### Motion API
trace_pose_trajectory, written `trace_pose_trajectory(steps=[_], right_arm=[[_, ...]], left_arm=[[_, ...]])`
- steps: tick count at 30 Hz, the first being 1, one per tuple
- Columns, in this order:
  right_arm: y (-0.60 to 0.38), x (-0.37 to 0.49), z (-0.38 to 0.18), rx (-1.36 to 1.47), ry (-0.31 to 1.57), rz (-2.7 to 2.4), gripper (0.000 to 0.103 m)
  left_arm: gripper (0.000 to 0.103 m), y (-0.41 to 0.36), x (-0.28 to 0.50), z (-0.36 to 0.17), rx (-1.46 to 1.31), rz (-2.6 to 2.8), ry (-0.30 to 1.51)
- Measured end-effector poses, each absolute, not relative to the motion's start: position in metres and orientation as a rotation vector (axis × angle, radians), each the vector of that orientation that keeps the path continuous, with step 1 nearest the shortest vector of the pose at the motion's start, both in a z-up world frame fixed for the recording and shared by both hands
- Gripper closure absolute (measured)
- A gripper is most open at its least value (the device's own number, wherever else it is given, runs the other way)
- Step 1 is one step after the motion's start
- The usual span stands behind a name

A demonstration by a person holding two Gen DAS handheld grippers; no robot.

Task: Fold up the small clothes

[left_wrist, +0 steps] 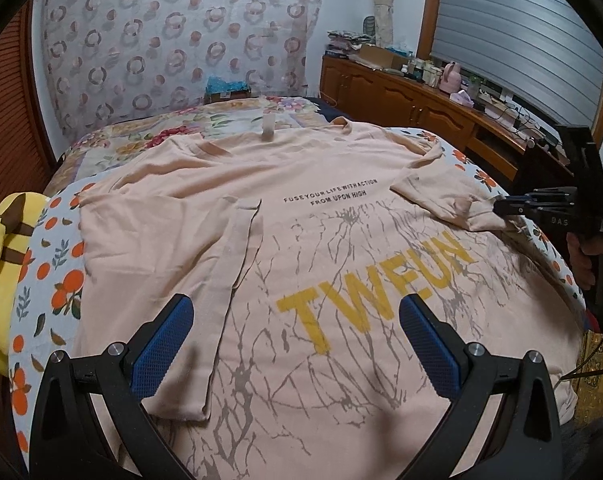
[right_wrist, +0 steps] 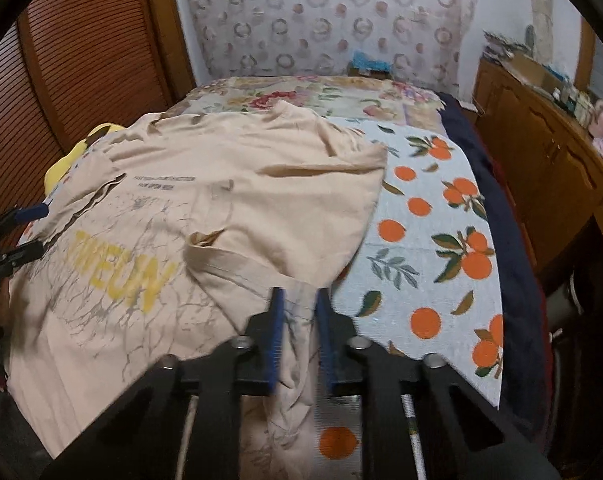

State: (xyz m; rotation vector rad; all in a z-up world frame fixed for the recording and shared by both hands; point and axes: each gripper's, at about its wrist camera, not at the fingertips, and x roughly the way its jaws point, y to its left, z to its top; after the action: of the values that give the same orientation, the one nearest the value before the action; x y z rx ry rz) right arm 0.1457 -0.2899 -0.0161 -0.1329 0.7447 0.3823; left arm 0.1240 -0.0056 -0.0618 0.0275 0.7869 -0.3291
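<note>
A peach T-shirt (left_wrist: pixel 341 208) printed "TWEUN" in yellow lies spread flat on the bed, with its collar at the far side. Its left sleeve (left_wrist: pixel 237 256) is folded in over the body. My left gripper (left_wrist: pixel 297 324) hovers over the near part of the shirt, open, with nothing between its blue pads (left_wrist: pixel 169 348). My right gripper (right_wrist: pixel 300 316) is shut on the shirt (right_wrist: pixel 229 208) at its right edge by the other sleeve (left_wrist: pixel 441 196); fabric is bunched between the pads. In the left wrist view the right gripper (left_wrist: pixel 501 207) reaches in from the right.
An orange-print sheet (right_wrist: pixel 421 240) covers the bed under the shirt, with a floral quilt (left_wrist: pixel 149 136) beyond. A yellow plush toy (left_wrist: pixel 1 280) lies at the left edge. A small white bottle (left_wrist: pixel 268 126) stands past the collar. A wooden sideboard (left_wrist: pixel 421 104) lines the right.
</note>
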Motion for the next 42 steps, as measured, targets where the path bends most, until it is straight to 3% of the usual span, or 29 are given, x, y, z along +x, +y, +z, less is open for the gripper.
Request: trace_pose_trajectory(steps=[17,27,31,35,42], right_arm=[[-0.286,0.100,0.007,-0.144,0.616,0.422,0.099],[-0.246,0.086,-0.027,-0.218,0.764,0.575,0.098],[-0.235,0.088,-0.029,-0.229,0.767,0.589,0.090],[-0.236,0.095,-0.017,-0.222,0.731,0.588,0.063],[-0.241,0.130,-0.003,-0.207,0.684,0.558,0.062]], left_arm=[[0.000,-0.011,0.124,-0.067,0.031,-0.342,0.795],[0.000,-0.008,0.123,-0.065,0.016,-0.338,0.786],[0.000,-0.008,0.123,-0.066,0.021,-0.340,0.791],[0.000,-0.007,0.122,-0.065,0.022,-0.338,0.789],[0.000,-0.005,0.125,-0.065,0.018,-0.326,0.788]])
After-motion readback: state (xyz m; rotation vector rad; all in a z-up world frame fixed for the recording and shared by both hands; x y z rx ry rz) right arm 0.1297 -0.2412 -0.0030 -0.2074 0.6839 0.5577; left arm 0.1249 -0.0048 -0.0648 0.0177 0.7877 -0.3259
